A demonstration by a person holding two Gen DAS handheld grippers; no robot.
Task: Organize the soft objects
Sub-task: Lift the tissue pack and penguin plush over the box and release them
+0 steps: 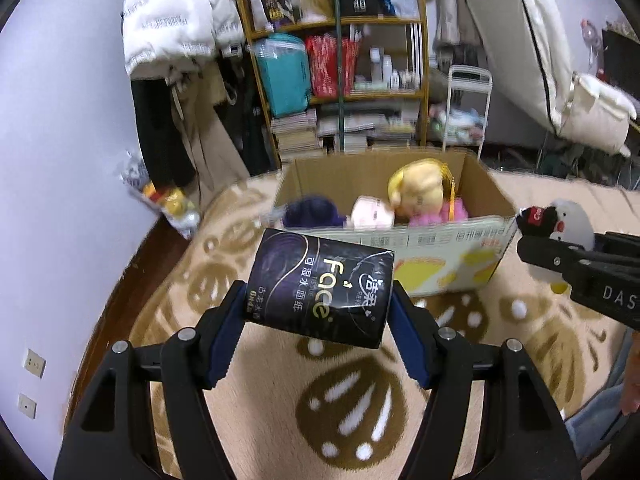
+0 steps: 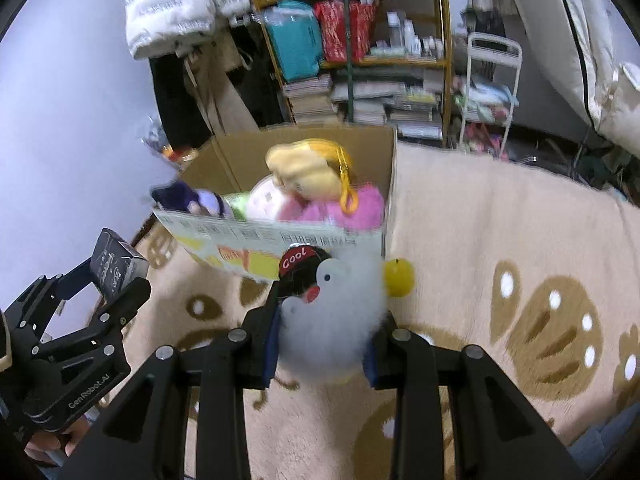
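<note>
My left gripper (image 1: 318, 308) is shut on a dark purple tissue pack (image 1: 320, 286) marked "Face", held above the rug in front of the cardboard box (image 1: 452, 240). The pack also shows in the right wrist view (image 2: 116, 266). My right gripper (image 2: 326, 320) is shut on a white bird plush (image 2: 332, 320) with a black "Cool" cap, just before the box's front wall (image 2: 280, 236); it also shows in the left wrist view (image 1: 560, 220). Inside the box lie a yellow plush (image 1: 418, 190), a pink plush (image 2: 340, 210), a pale pink item (image 1: 370, 212) and a purple plush (image 1: 314, 212).
A beige rug (image 1: 256, 392) with brown paw prints covers the floor. A cluttered wooden shelf (image 1: 340, 60) and hanging clothes (image 1: 176, 28) stand behind the box. A white cart (image 1: 466, 108) stands to the right. A lavender wall (image 1: 60, 160) runs along the left.
</note>
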